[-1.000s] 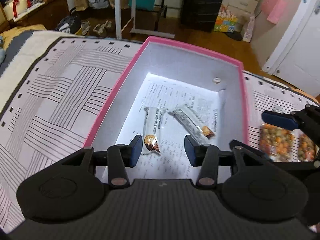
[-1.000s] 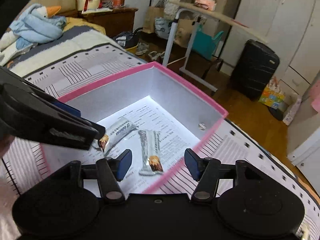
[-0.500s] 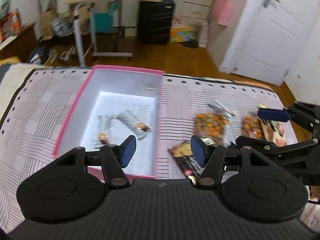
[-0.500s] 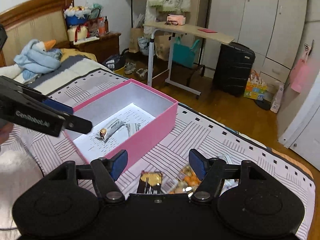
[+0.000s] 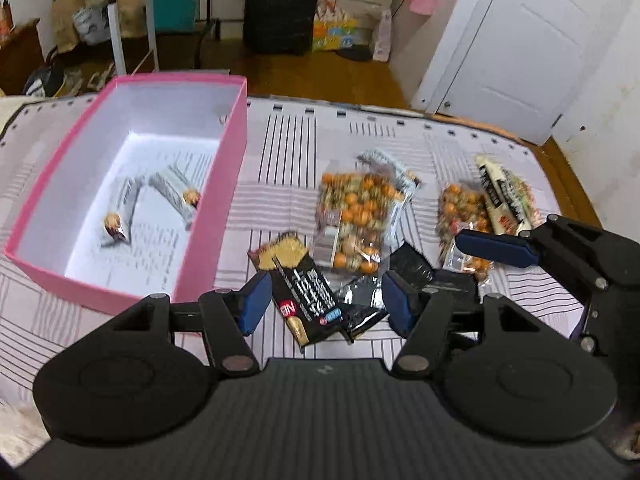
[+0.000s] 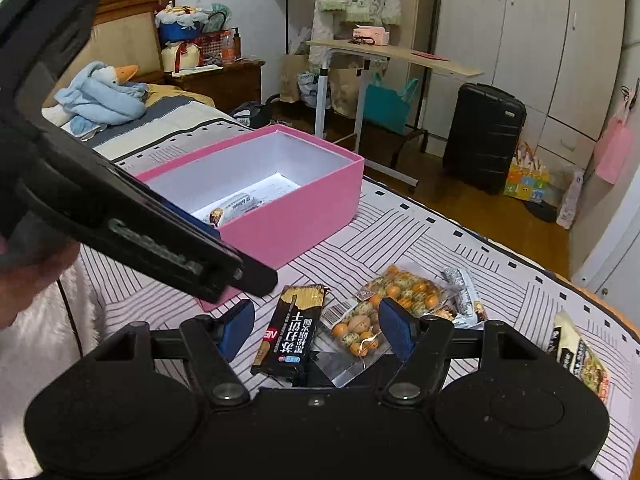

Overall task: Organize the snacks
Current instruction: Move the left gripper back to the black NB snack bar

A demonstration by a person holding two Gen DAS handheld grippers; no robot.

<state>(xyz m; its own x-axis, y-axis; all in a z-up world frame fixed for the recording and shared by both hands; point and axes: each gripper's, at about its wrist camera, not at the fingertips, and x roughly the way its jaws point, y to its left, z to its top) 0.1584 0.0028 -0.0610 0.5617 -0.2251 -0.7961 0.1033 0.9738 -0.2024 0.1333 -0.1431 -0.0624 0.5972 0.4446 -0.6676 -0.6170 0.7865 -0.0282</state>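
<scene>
A pink box (image 5: 208,216) (image 6: 304,216) sits on the striped bed cover with two silver snack bars (image 5: 168,194) inside. To its right lie a black cracker pack (image 5: 298,292) (image 6: 292,332), a clear bag of orange nuts (image 5: 356,216) (image 6: 384,300), a second nut bag (image 5: 460,216) and a dark green snack pack (image 5: 506,196). My left gripper (image 5: 326,304) is open and empty above the black pack. My right gripper (image 6: 316,330) is open and empty over the same pack, and one of its fingers (image 5: 496,246) shows in the left wrist view.
The bed edge runs behind the snacks, with wooden floor, a black suitcase (image 6: 484,136) and a rolling side table (image 6: 392,56) beyond. A blue stuffed duck (image 6: 104,96) lies at the head of the bed. The left gripper's body (image 6: 120,208) crosses the right wrist view.
Both grippers have pulled back from over the pink box and swung right, now above the loose snacks on the bed. Both stay open and empty.
</scene>
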